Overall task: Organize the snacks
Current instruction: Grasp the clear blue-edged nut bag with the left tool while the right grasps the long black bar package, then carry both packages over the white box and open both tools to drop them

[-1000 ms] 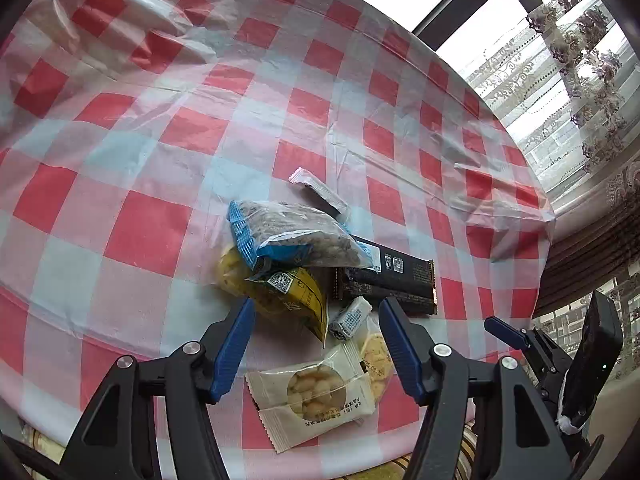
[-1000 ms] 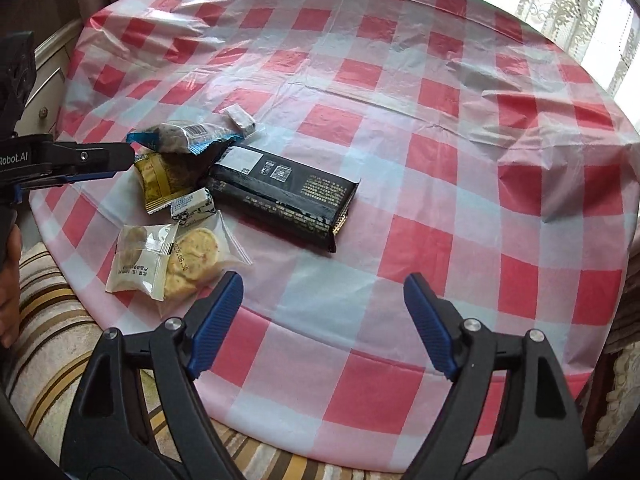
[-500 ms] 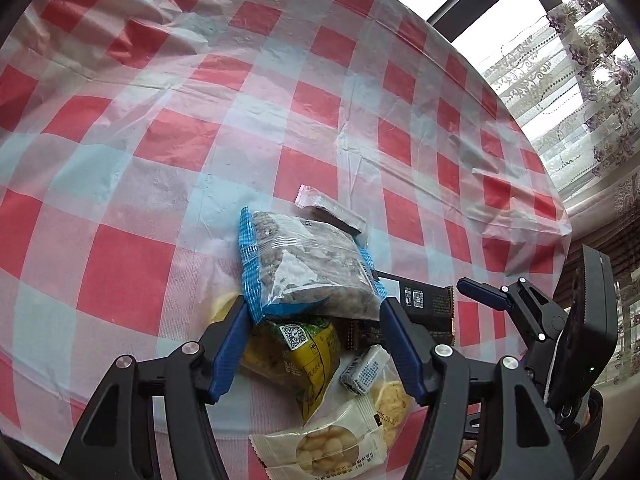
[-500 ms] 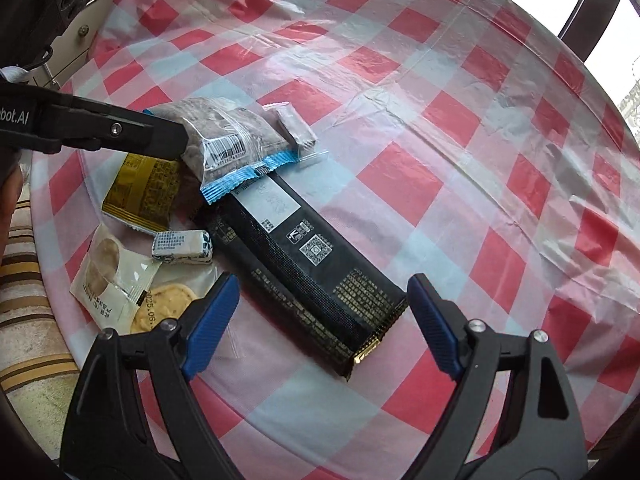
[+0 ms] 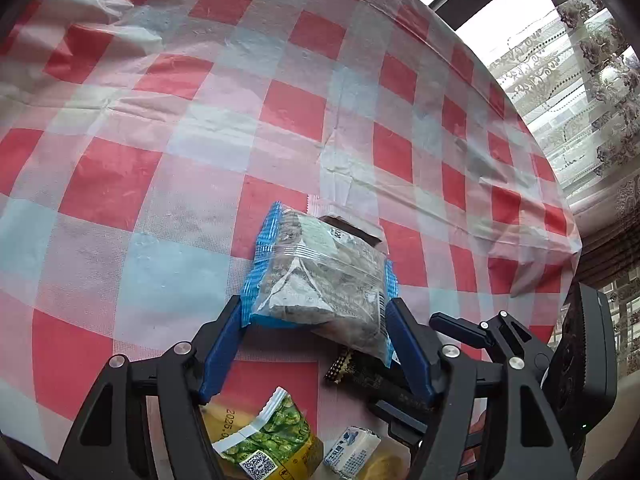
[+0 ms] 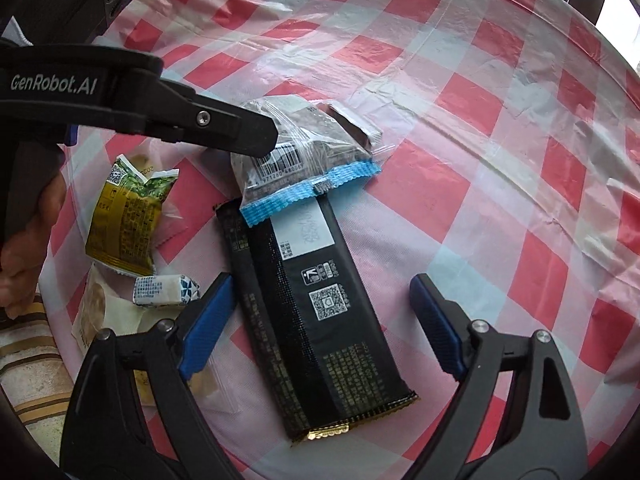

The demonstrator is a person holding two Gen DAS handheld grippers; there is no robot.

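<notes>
A clear bag with blue crimped ends (image 5: 320,276) lies on the red-checked tablecloth (image 5: 168,160), partly over a long black packet (image 6: 316,312). My left gripper (image 5: 315,307) straddles the bag's near end. Its jaws are opening, and its blue fingertips (image 5: 236,320) sit at the bag's sides without squeezing it. In the right wrist view one left finger (image 6: 240,132) hangs over the same bag (image 6: 296,152). My right gripper (image 6: 320,280) hovers over the black packet with a finger on either side. Its jaws are opening too and touch nothing.
A yellow-green pea packet (image 6: 128,224), a small white-and-blue sweet (image 6: 164,290) and pale biscuit packets (image 6: 96,312) lie left of the black packet. A small white sachet (image 6: 356,128) sits behind the clear bag. The table's edge and a striped cushion (image 6: 28,360) are close by at the left.
My left gripper has pushed forward until the clear bag lies between its fingers. My right gripper has come down and in over the black packet. Both pairs of jaws stand slightly wider.
</notes>
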